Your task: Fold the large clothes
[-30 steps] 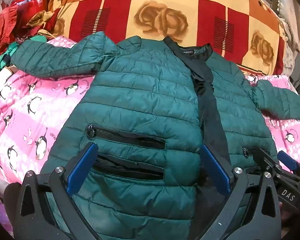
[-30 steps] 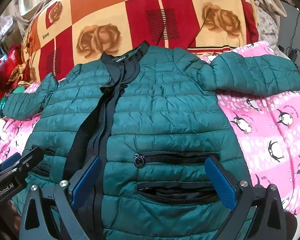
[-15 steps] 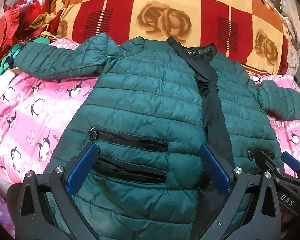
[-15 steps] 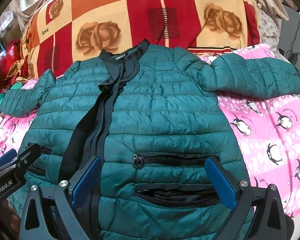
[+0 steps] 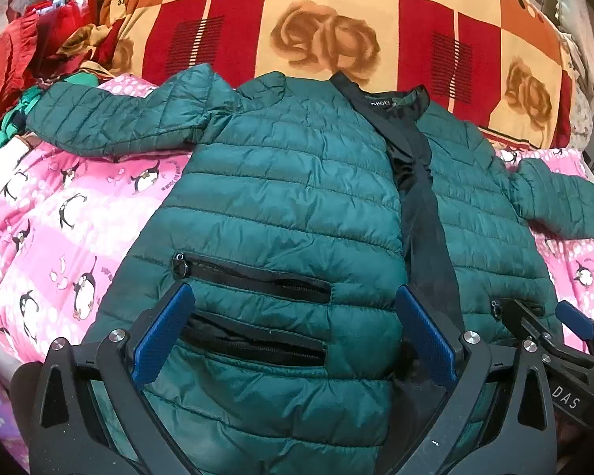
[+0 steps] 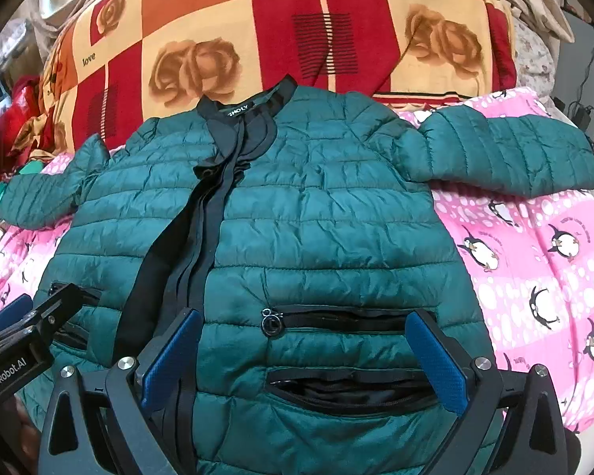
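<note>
A dark green quilted jacket (image 5: 281, 206) lies front up on the bed with both sleeves spread out; it also shows in the right wrist view (image 6: 328, 217). Its black front placket (image 5: 419, 206) runs down the middle. My left gripper (image 5: 293, 336) is open and empty, hovering over the jacket's left pocket zips near the hem. My right gripper (image 6: 305, 356) is open and empty over the right pocket zips. Each gripper shows at the edge of the other's view, the right one (image 5: 562, 340) and the left one (image 6: 23, 328).
The jacket rests on a pink penguin blanket (image 5: 59, 217), also seen in the right wrist view (image 6: 542, 253). A red and orange rose-patterned quilt (image 5: 328, 16) rises behind. Red clothes (image 5: 27, 43) are piled at the far left. Cables (image 6: 582, 114) hang at the far right.
Both grippers have drawn back and up a little, so the jacket sits slightly lower and farther in view. The jacket itself has not moved. Both stay open.
</note>
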